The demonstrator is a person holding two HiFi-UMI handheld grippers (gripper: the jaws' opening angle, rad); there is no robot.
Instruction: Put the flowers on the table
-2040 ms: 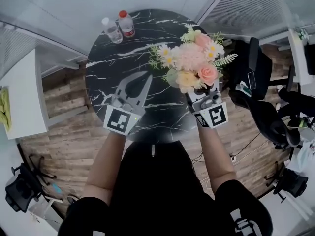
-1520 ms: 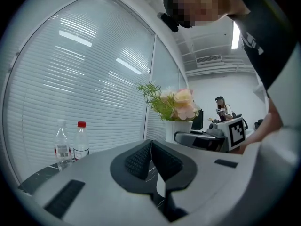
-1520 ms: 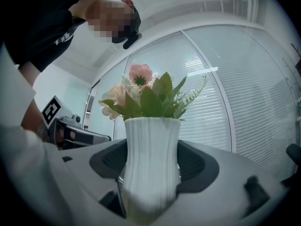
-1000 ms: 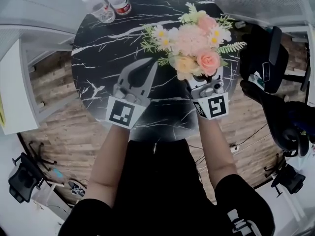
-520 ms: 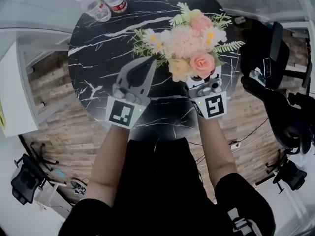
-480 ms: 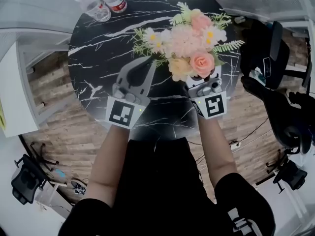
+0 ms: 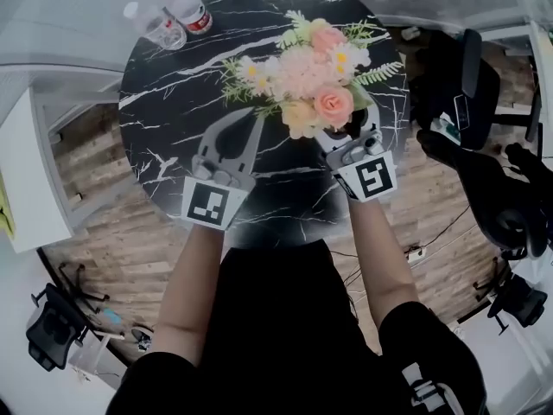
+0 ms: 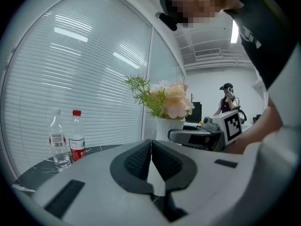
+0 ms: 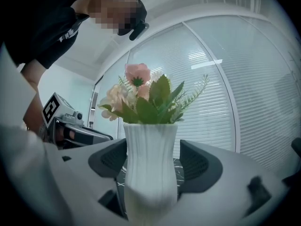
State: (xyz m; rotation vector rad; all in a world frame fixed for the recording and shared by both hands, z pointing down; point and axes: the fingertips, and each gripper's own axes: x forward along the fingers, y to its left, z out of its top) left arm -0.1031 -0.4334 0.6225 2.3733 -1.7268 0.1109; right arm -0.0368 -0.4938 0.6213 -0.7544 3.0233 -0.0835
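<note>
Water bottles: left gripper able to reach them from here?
Probably yes. The table between the left gripper and the water bottles is bare; the flowers are off to its right.

The table (image 7: pixel 173 102) is glossy black marble-look with white veins. The vase (image 9: pixel 150 164) is ribbed matt white, perhaps ceramic. Clear plastic bottles (image 7: pixel 154 28) at eleven o'clock; matt wood-plank floor (image 7: pixel 112 232).

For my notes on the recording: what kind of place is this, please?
Probably an office: window blinds, an office chair, and a round marble table with water bottles.
</note>
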